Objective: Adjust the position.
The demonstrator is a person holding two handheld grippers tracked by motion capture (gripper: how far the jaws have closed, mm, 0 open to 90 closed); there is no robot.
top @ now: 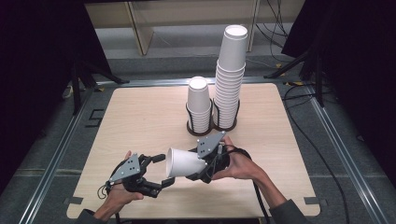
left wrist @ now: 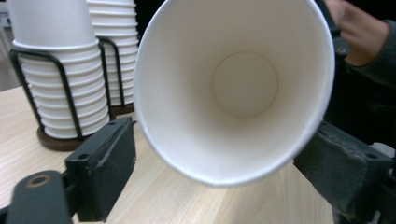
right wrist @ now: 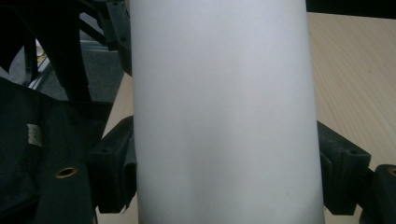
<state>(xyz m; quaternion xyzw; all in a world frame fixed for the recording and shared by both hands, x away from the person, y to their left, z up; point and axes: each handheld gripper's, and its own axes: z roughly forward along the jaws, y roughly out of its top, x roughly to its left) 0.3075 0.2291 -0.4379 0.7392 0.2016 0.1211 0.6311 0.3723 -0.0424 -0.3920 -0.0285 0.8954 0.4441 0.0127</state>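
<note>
A white paper cup [top: 184,162] lies on its side in the air above the front of the table, mouth turned left. My right gripper [top: 200,164] is shut on its narrow end; in the right gripper view the cup's wall [right wrist: 224,93] is pinched between both jaws of that gripper [right wrist: 226,154]. My left gripper [top: 165,170] is open, one jaw on each side of the cup's rim. In the left gripper view I look straight into the cup [left wrist: 243,84], with this gripper [left wrist: 224,133] spread around its mouth.
Two stacks of white cups stand in black wire holders at the table's middle back: a short stack [top: 198,105] and a tall stack [top: 229,74], also seen as the short stack [left wrist: 56,79] and tall stack [left wrist: 116,51]. The wooden table [top: 140,112] has bare room left and right.
</note>
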